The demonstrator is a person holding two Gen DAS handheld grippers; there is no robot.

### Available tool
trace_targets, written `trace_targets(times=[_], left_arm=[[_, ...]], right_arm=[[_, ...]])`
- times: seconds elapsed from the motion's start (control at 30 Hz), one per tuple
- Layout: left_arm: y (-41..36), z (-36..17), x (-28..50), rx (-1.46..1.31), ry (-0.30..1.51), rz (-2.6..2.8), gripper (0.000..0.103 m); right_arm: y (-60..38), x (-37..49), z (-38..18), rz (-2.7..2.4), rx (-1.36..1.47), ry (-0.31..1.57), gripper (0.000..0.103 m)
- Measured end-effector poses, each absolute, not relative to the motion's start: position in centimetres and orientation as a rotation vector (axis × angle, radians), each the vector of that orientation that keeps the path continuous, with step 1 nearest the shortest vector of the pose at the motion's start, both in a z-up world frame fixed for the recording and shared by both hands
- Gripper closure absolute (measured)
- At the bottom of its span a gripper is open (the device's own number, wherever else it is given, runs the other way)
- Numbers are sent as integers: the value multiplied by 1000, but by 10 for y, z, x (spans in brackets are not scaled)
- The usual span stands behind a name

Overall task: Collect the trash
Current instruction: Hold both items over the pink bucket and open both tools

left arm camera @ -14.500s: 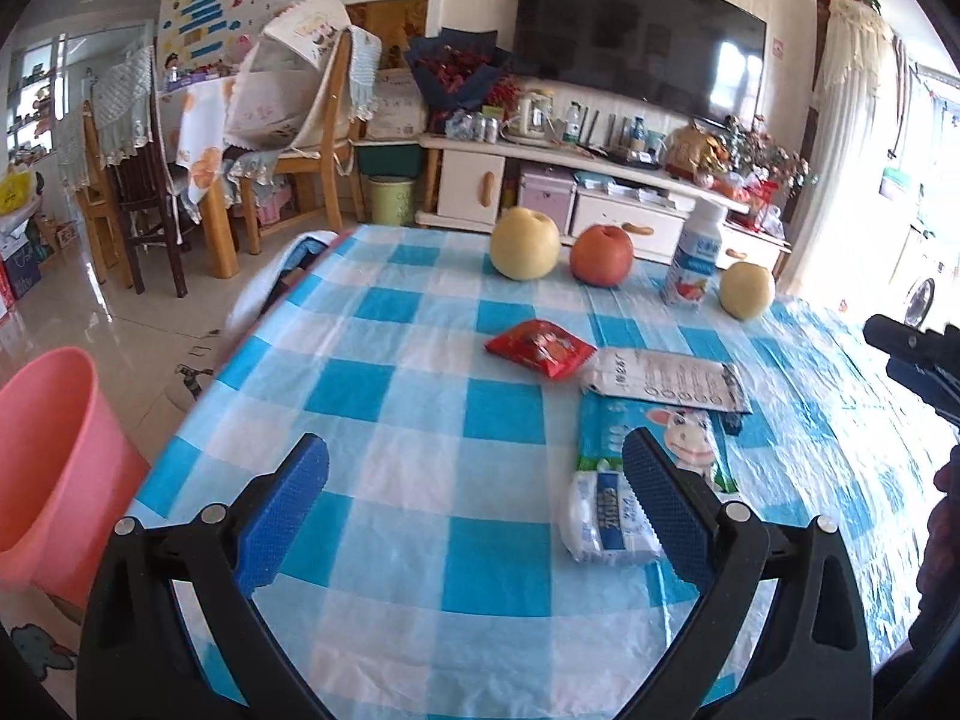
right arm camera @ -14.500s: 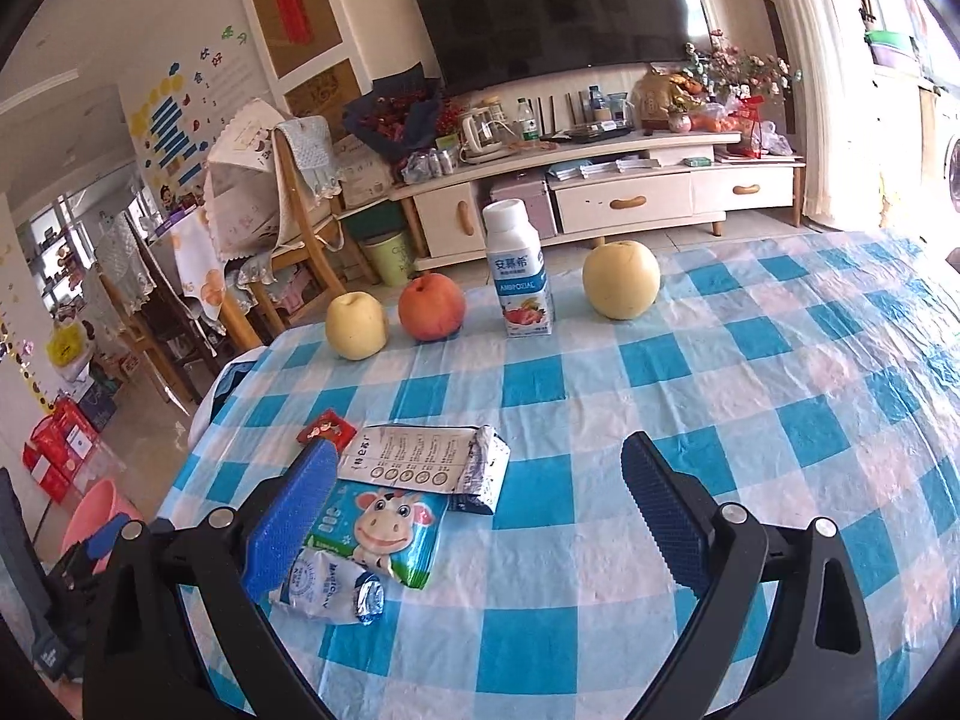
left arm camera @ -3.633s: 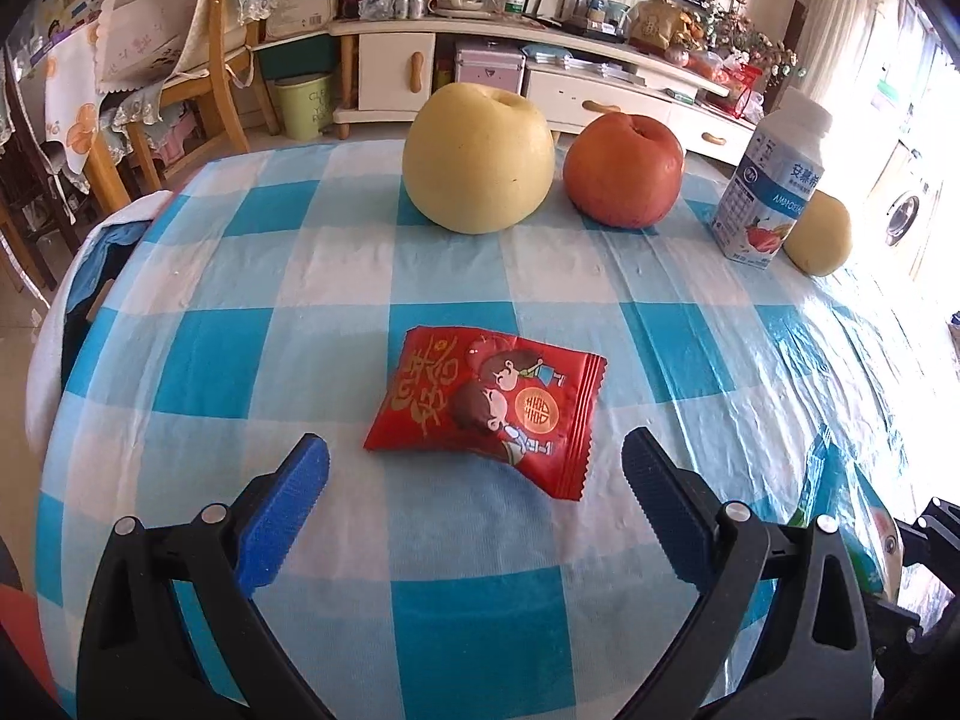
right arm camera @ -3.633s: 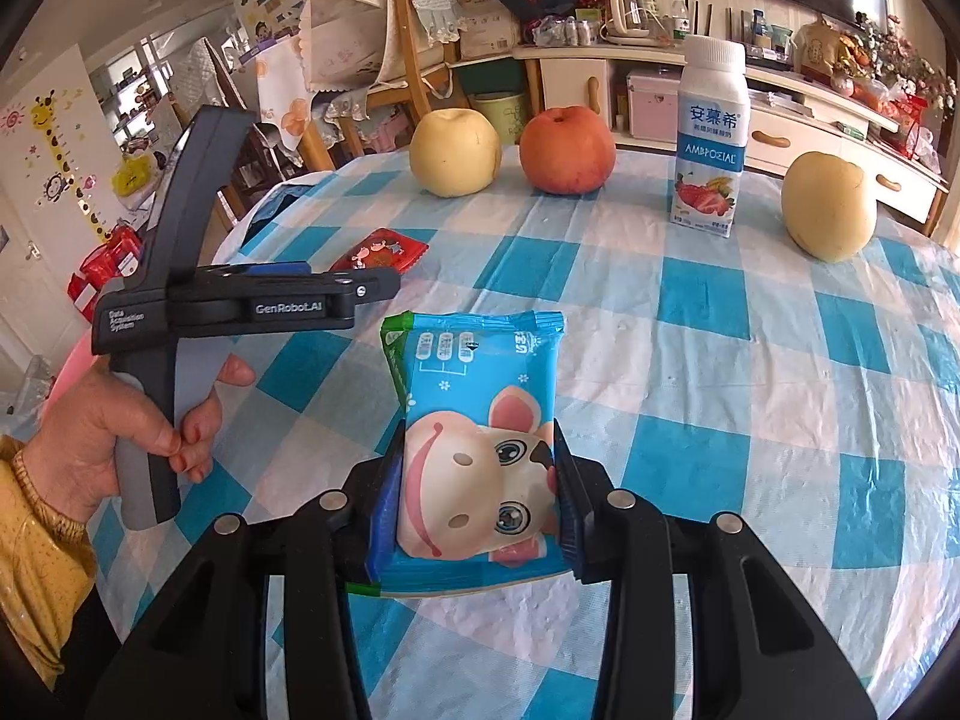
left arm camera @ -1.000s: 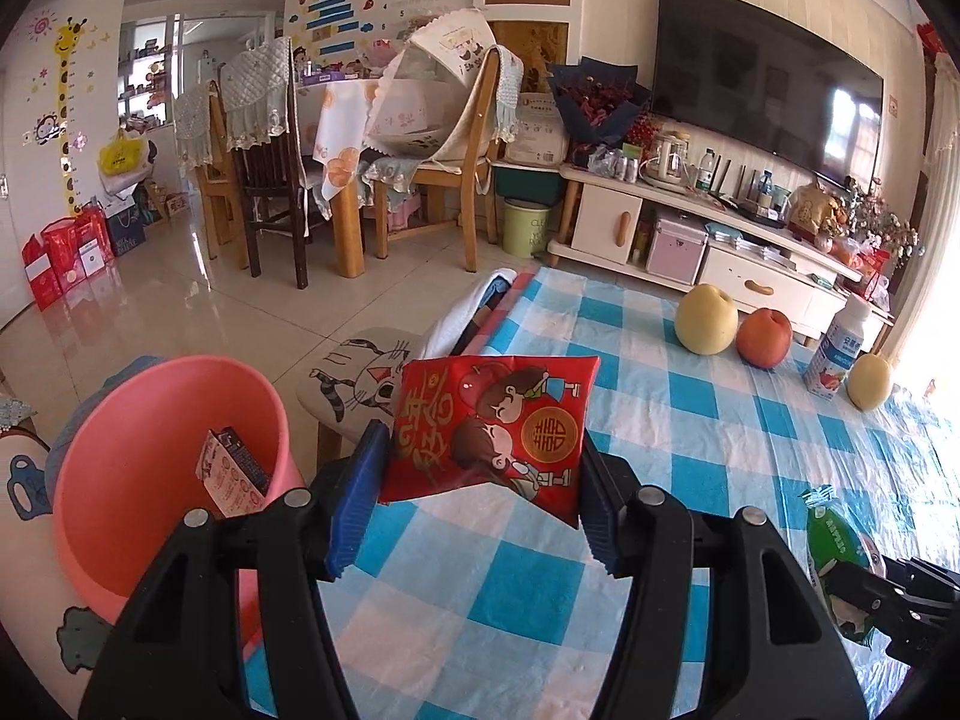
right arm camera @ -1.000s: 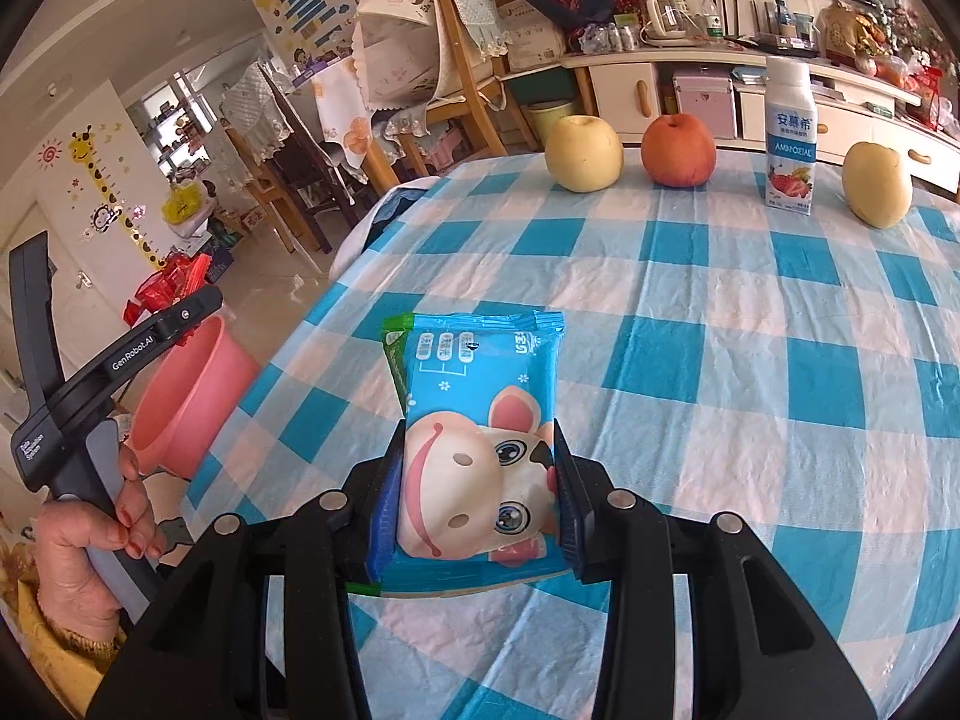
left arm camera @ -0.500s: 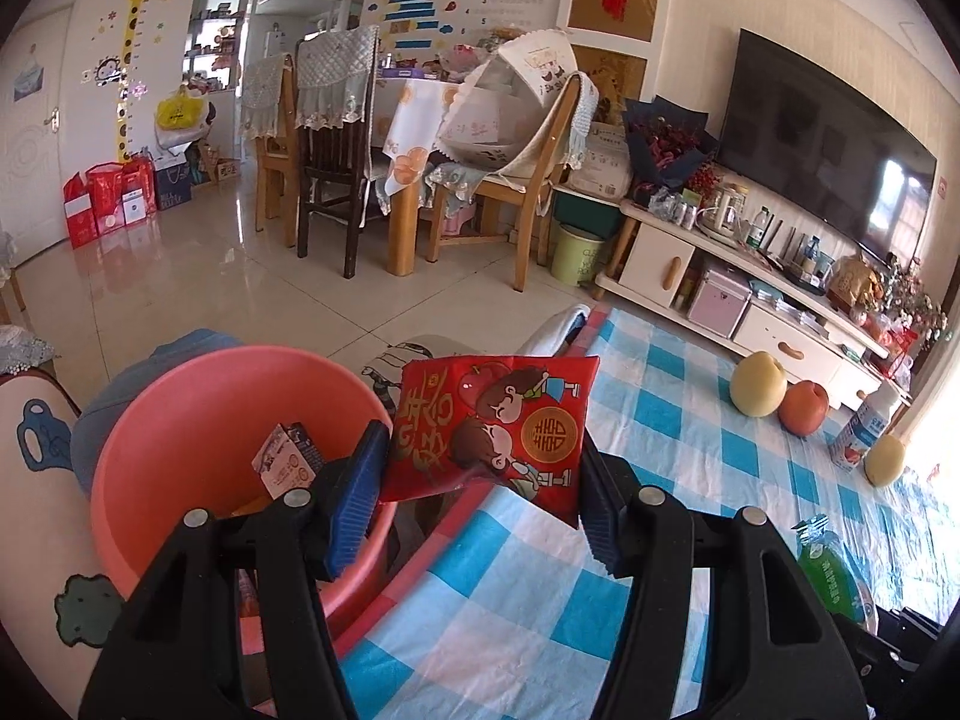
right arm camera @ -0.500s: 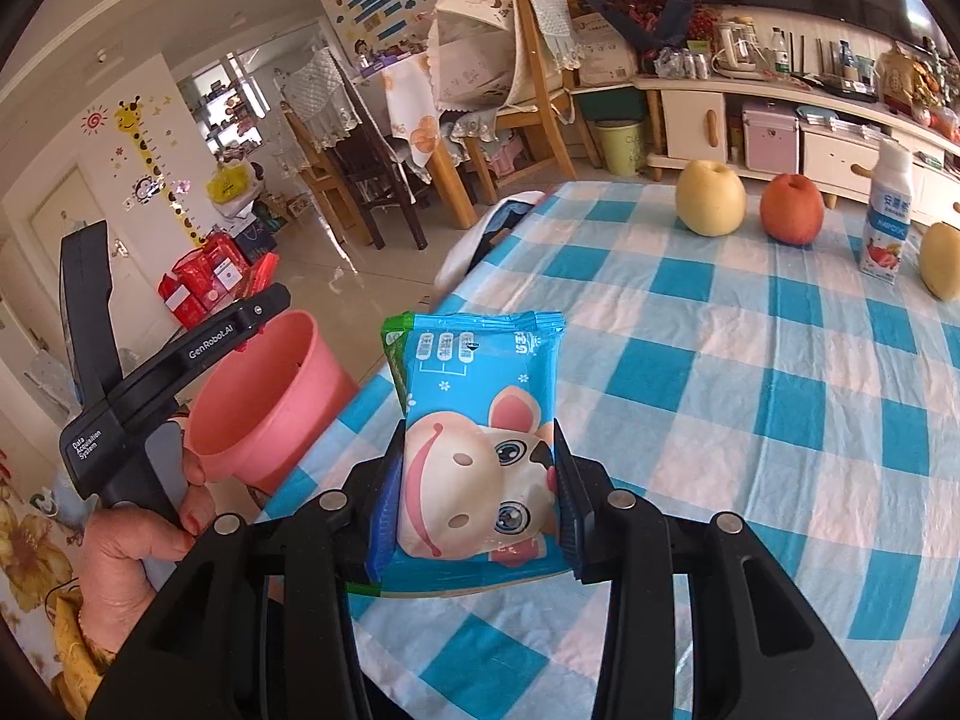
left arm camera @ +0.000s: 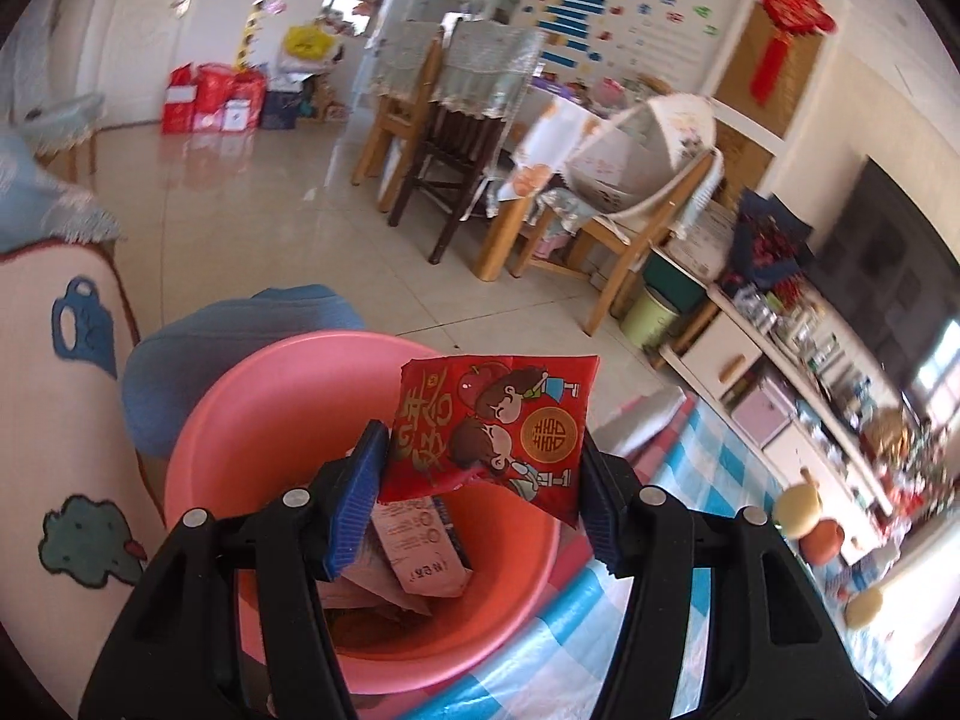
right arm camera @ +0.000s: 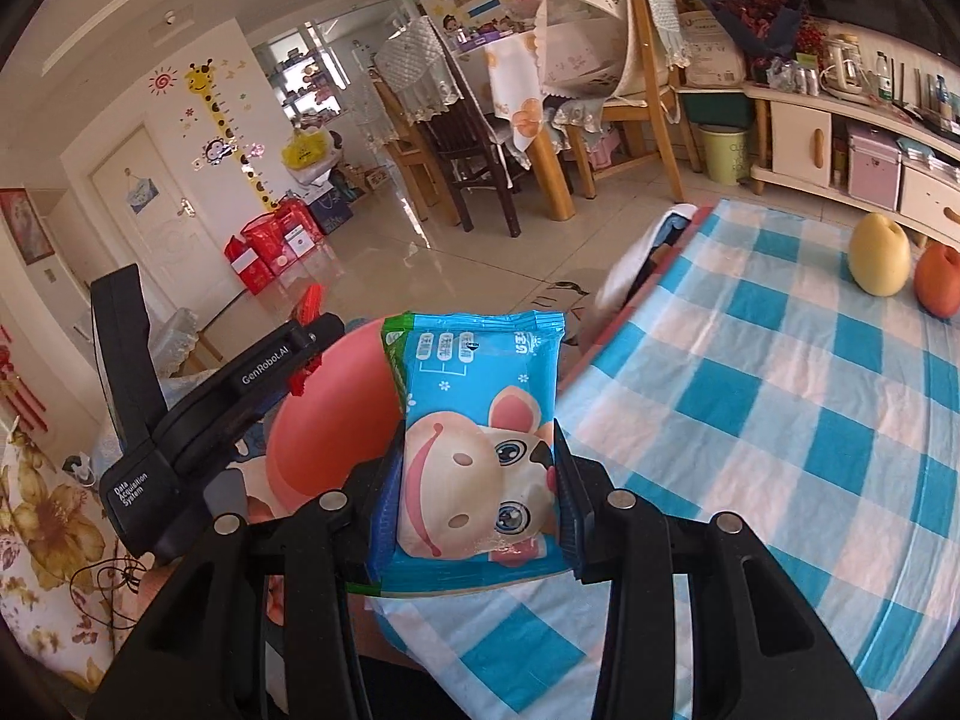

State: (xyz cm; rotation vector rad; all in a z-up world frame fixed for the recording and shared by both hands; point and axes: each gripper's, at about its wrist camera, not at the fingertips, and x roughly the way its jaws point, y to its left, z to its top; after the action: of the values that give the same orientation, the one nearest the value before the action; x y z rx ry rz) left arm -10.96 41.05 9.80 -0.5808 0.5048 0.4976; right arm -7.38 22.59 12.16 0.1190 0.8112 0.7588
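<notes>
Left wrist view: left claw (left arm camera: 480, 498), angled downward, closed on one red packet (left arm camera: 492, 429), pads pressing both side edges. Packet hangs over the open mouth of one pink bin (left arm camera: 288, 396); papers (left arm camera: 414, 552) lie in the bin's bottom, count unclear. Bin stands on the tiled floor (left arm camera: 252, 216) beside the worktop (left arm camera: 708, 456), which has a blue-and-white check cloth.

Right wrist view: right claw (right arm camera: 477, 492), angled downward, closed on one blue packet (right arm camera: 477, 414) printed with a cartoon cow, pads gripping its two sides. Packet is held above the worktop edge (right arm camera: 780, 420), near the bin (right arm camera: 330, 420) but not over it. Left claw body (right arm camera: 198, 414) shows at left, reaching over the bin.

Worktop contents, right wrist view: one yellow pear (right arm camera: 879, 261), one red apple (right arm camera: 939, 288), just beside each other at the far edge. The left wrist view shows a second yellow fruit (left arm camera: 864, 609), blurred.

Room: wooden chairs (right arm camera: 648, 60) with cloth covers, one green pail (right arm camera: 726, 153), low white cabinet (right arm camera: 804, 138), red bags (right arm camera: 270, 246) by the wall.
</notes>
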Motion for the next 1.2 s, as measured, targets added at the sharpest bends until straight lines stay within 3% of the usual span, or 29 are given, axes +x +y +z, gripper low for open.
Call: trace_targets(times=[0.43,0.47,0.57,0.77,0.9,1.2], left_arm=[[460,74,-116,-738,542,592,38],[462,73,-114,-735,546,609,31],[467,71,-115,-748,541,632,24],[462,75,-115,-701,527,649,18],[449,82,-115,-621,502,625,15],[401,100,-97,-429,515,505,7]], right_arm=[[314,-47,111,877,159,857,56],[318,-43,108,880,175,867,54],[317,-38,103,875,223,871,45],[282,-46,104,784,217,811,23],[254,-56,104,698,163,779,14],[194,-78,94,553,60,746,13]])
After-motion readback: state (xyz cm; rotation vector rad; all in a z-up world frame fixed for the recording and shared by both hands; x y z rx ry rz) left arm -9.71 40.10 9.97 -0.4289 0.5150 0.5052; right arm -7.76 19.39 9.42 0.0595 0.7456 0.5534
